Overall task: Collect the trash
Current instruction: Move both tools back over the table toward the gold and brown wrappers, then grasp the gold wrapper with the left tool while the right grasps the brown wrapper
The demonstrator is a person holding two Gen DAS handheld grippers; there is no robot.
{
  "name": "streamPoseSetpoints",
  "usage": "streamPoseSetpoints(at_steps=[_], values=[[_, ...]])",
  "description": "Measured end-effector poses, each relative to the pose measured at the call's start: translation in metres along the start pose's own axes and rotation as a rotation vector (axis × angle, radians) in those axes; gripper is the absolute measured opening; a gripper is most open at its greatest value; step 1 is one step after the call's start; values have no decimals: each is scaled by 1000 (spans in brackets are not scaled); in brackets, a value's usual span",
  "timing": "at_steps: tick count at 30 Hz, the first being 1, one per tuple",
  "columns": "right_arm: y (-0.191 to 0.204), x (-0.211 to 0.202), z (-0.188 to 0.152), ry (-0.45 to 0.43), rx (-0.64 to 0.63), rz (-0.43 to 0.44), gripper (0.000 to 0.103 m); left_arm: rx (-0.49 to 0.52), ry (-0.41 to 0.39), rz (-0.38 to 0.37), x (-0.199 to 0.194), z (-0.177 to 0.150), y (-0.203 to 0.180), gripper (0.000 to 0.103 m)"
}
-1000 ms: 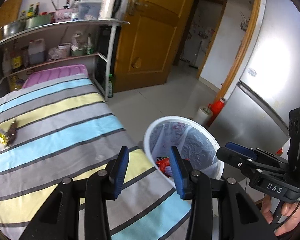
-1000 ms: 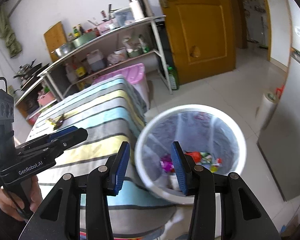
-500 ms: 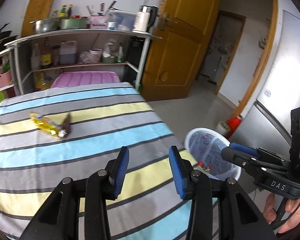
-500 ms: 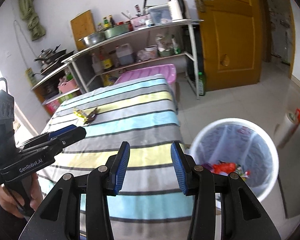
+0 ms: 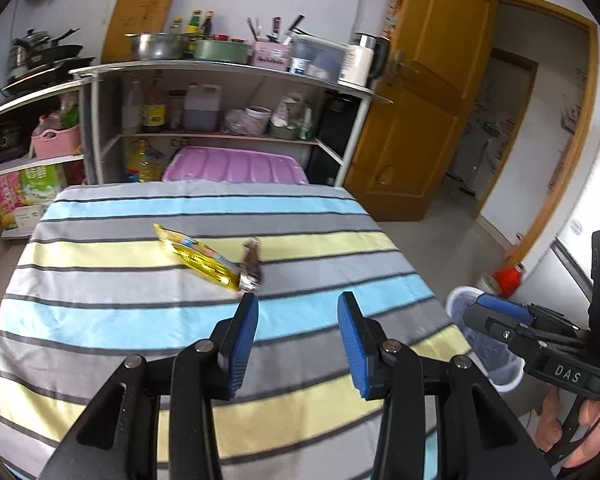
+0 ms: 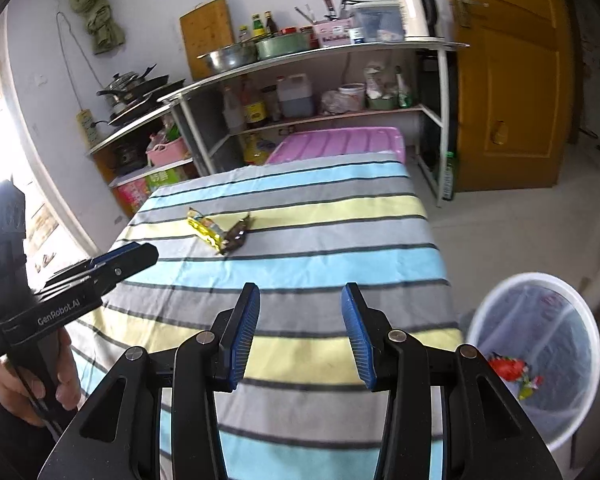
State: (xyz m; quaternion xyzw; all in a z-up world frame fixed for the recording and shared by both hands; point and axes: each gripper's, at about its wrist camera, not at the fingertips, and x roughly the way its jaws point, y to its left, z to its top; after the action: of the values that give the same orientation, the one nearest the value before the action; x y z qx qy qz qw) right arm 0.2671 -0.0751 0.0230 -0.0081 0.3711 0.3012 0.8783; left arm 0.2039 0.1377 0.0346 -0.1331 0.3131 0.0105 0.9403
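1. My left hand-held gripper (image 5: 298, 320) and right hand-held gripper (image 6: 300, 312) both hang released and empty above the striped cloth-covered bench (image 5: 100, 320), aimed at the trash.
2. The crinkled yellow foil wrapper (image 5: 198, 258) lies mid-bench, touching a dark brown wrapper (image 5: 252, 260), possibly chocolate.
3. The white plastic-lined bin (image 6: 540, 320) waits beside the bench for drops.

Trash bin (image 5: 486, 344) half hidden behind right gripper (image 5: 500, 312)
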Motion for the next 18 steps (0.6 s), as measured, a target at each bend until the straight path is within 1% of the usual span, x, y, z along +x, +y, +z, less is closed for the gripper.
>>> streamPoseSetpoints(at_steps=[3, 4, 5, 6, 8, 12, 18], values=[[9, 15, 8, 8, -13, 15, 44, -16, -12, 33, 3, 6, 16, 44], [12, 19, 10, 9, -15, 19, 44, -28, -14, 42, 5, 9, 22, 48], [14, 25, 13, 11, -18, 26, 44, -39, -17, 47, 8, 10, 28, 56], [15, 30, 14, 15, -18, 29, 44, -51, -21, 53, 10, 11, 32, 58], [18, 40, 17, 21, -16, 36, 44, -70, -21, 66, 19, 15, 43, 59], [20, 59, 20, 37, -22, 45, 44, -108, 6, 94, 43, 22, 60, 59], [16, 83, 22, 62, -22, 45, 44, -196, 55, 140, 90, 30, 83, 59]])
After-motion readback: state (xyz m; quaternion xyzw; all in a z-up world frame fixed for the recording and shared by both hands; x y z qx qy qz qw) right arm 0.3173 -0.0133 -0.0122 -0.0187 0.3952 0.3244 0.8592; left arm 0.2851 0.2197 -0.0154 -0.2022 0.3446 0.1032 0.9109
